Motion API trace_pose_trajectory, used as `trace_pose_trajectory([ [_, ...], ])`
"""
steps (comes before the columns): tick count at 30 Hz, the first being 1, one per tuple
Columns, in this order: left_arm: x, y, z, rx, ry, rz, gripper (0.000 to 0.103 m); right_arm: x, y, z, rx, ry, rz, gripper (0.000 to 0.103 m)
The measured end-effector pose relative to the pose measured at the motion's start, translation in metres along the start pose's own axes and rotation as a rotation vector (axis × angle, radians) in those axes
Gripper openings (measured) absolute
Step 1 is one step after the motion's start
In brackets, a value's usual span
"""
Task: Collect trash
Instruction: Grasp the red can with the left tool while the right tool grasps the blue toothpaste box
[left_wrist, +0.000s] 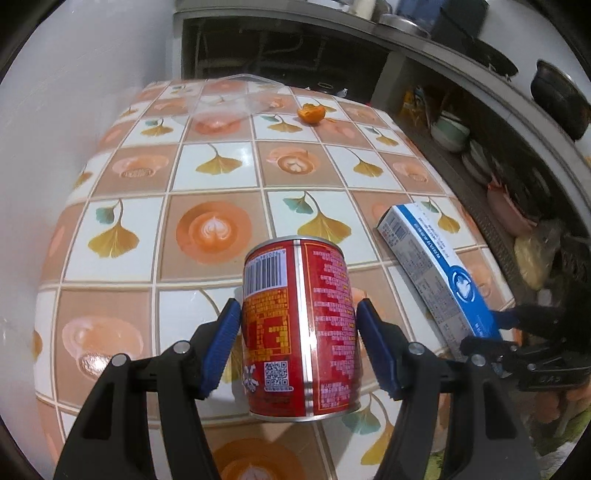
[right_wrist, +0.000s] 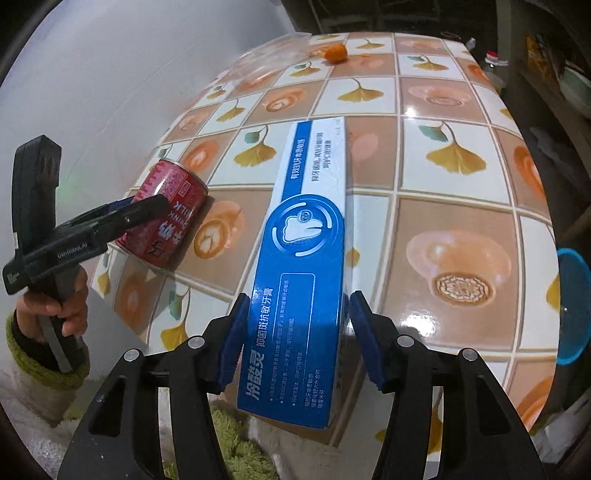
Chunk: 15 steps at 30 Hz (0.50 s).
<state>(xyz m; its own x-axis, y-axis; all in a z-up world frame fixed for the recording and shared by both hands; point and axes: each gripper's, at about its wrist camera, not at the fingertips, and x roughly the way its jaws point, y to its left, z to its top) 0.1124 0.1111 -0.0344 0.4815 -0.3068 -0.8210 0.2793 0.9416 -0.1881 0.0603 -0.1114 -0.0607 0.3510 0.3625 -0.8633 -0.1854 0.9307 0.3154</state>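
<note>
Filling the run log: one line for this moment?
left tool: grips can | right tool: grips box | peel, tub: on table

Wide bare stretch of tabletop (left_wrist: 221, 177) seen at 12 o'clock, past red can (left_wrist: 301, 332). Clear plastic container (left_wrist: 229, 99) and orange peel (left_wrist: 311, 112) set along far edge. 2 o'clock blocked by toothpaste box (left_wrist: 436, 273); 9 o'clock closed by wall (left_wrist: 74, 92).

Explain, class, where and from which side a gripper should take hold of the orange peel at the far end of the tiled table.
Grip the orange peel across its outer curved walls, coming down from above. It sits like an open cup with ragged edges upward, low on the table, so a level approach would likely push it along. The clear plastic container lies close on one side; set the pads on the free sides.
</note>
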Motion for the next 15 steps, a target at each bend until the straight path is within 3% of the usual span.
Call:
trace_pose_trajectory([
  [4, 0.004, -0.001, 0.006, 0.012, 0.005, 0.008, 0.064, -0.005, 0.004, 0.005, 0.000, -0.032, 0.008, 0.067],
  [15, 0.019, -0.003, 0.008, 0.018, 0.041, -0.003, 0.066, 0.011, 0.005, 0.022, 0.013, -0.040, -0.007, 0.068],
])
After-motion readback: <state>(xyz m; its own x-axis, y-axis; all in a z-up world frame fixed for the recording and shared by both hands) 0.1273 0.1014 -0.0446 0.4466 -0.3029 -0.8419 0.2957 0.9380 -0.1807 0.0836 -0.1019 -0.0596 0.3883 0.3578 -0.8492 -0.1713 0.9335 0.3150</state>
